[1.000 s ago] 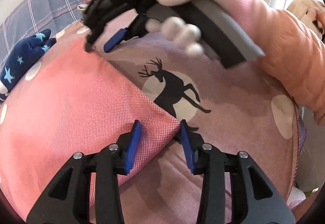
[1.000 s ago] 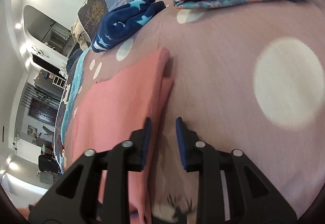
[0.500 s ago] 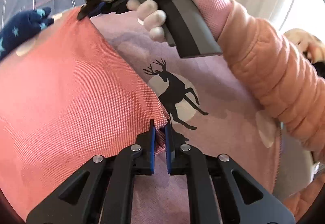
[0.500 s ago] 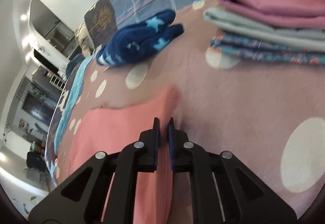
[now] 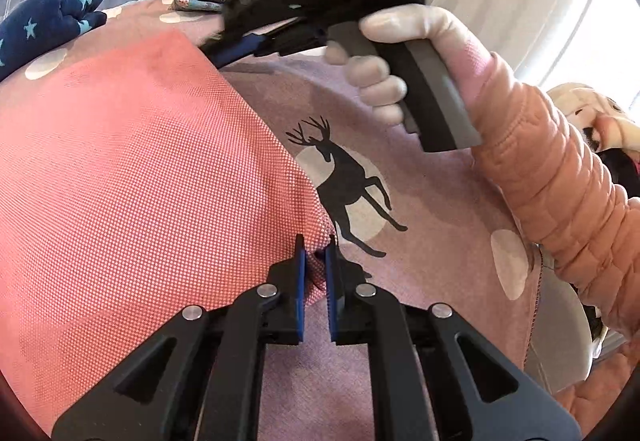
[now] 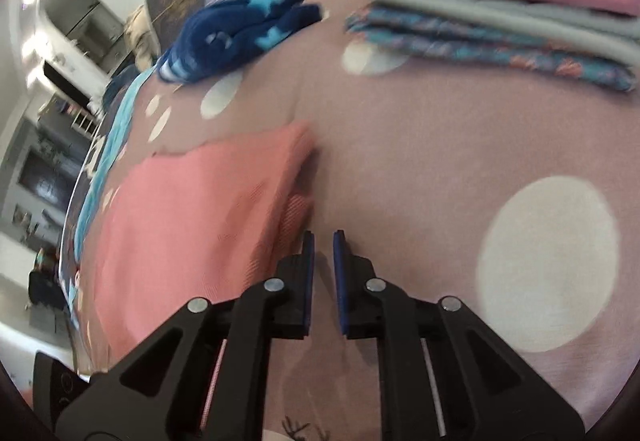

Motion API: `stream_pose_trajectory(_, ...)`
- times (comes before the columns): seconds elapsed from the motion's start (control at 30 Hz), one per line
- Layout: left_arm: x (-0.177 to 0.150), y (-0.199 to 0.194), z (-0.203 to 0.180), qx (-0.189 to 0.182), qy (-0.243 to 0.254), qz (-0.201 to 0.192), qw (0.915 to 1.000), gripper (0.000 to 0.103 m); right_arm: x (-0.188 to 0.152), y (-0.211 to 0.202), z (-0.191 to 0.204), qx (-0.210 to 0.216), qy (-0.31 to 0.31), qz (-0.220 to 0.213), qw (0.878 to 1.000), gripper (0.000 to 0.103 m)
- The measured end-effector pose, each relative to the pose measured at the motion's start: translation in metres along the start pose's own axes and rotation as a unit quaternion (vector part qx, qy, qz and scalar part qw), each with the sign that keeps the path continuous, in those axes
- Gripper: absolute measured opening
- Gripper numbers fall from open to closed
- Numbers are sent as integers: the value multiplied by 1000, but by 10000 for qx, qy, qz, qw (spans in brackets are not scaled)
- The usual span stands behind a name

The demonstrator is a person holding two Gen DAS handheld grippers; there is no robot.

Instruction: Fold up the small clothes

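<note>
Over the last second both tongs have closed. The left tongs (image 5: 316,261), which stood spread on either side of the near corner of the cloth (image 5: 132,177), now pinch that corner between their blue pads. The right tongs (image 6: 322,261) have likewise narrowed to a thin slot. In the left wrist view they bear on the far corner of the same edge of the cloth, with the blue pads (image 5: 236,51) at the fabric. In the right wrist view the folded edge lies just left of the slot, and no fabric shows between the pads (motion blur there), so whether that corner is actually held cannot be told.

The cloth, salmon pink, lies on the bed (image 5: 440,193), spread over its left part; one layer already lies doubled along the edge nearest the right tongs. A stack (image 6: 500,1) of folded items sits toward the far edge of the bed, and a navy starred item (image 6: 240,29) lies beside it, well apart from the cloth.

Judgement: the grasp step is done on the left and probably on the right. The next fold calls for both corners to be lifted together; an unheld far corner would skew it.
</note>
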State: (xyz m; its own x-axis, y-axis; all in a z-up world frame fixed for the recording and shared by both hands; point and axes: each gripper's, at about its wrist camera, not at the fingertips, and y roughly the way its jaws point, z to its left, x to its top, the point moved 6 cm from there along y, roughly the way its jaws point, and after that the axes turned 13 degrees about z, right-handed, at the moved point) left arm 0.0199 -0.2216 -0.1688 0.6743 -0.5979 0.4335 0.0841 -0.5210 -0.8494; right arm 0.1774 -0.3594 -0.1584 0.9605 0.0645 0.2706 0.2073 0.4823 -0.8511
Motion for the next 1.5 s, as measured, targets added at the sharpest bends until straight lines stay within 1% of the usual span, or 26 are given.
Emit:
stream_pose_trajectory(0.03,0,0,0,28,17,-2,10000,8,0,2,4,113,-64,-1,9999,27)
stream_pose_trajectory(0.07,1,0,0,51,31,-1,10000,9,4,5,9,228,-126,-21,9997,34)
stream_pose_trajectory(0.13,-1,0,-4,119,69,3,9999,9,8,10,14,246,-173,-6,9995,34)
stream_pose_trajectory(0.17,-3,0,-5,133,78,0,9999,9,13,13,15,199,-133,4,9997,27)
stream_pose_trajectory(0.23,-4,-1,-6,137,83,-12,9999,9,19,15,17,163,-37,-50,9998,0)
stream_pose_trajectory(0.27,-4,0,-6,121,76,-17,9999,9,22,14,19,186,-2,-104,9998,0)
stream_pose_trajectory(0.3,-4,-1,-6,106,69,-19,9999,9,24,7,21,154,-15,-300,9994,0)
stream_pose_trajectory(0.4,-6,-1,-7,76,50,-9,10000,9,31,-4,24,-68,17,-655,9978,0)
stream_pose_trajectory(0.47,-7,-2,-8,86,58,-17,9999,9,35,-4,20,-40,114,-654,9978,0)
stream_pose_trajectory(0.5,-7,-1,-8,87,59,-20,9999,9,36,-2,17,11,124,-554,9984,0)
stream_pose_trajectory(0.57,-7,-1,-7,63,47,-23,10000,9,32,4,12,208,177,-281,9992,6)
stream_pose_trajectory(0.63,-7,-1,-6,28,31,-21,10000,9,25,3,6,203,222,-208,9993,7)
stream_pose_trajectory(0.7,-6,0,-5,10,23,-21,10000,9,17,4,5,255,158,-91,9995,16)
stream_pose_trajectory(0.73,-6,0,-4,6,22,-21,10000,9,14,5,6,360,140,-40,9992,27)
stream_pose_trajectory(0.77,-7,0,-4,8,23,-22,10000,9,11,7,8,495,114,27,9987,31)
stream_pose_trajectory(0.8,-6,0,-3,17,26,-22,10000,9,9,9,12,595,68,79,9982,32)
stream_pose_trajectory(0.9,-6,0,-5,68,52,-25,10000,9,10,14,20,554,-28,119,9984,35)
stream_pose_trajectory(1.0,-6,1,-4,92,67,-27,9999,9,13,16,28,721,-40,162,9973,38)
stream_pose_trajectory(1.03,-6,1,-4,84,63,-26,9999,9,13,16,31,733,-63,173,9971,42)
stream_pose_trajectory(1.1,-6,1,-5,66,52,-23,10000,9,13,19,35,609,-120,190,9979,43)
stream_pose_trajectory(1.13,-7,1,-5,60,49,-24,10000,9,14,22,35,509,-116,196,9984,38)
stream_pose_trajectory(1.17,-8,0,-7,61,48,-27,10000,9,16,24,33,408,-60,169,9990,13)
stream_pose_trajectory(1.2,-8,0,-7,73,56,-28,10000,9,18,25,31,346,12,104,9993,6)
stream_pose_trajectory(1.23,-8,0,-8,93,74,-36,9999,9,19,25,29,357,103,59,9993,6)
stream_pose_trajectory(1.37,-7,1,-12,176,191,-8,9997,9,26,9,27,252,246,-522,9980,5)
stream_pose_trajectory(1.5,-11,0,-23,356,410,-23,9985,9,32,34,9,278,478,-197,9983,5)
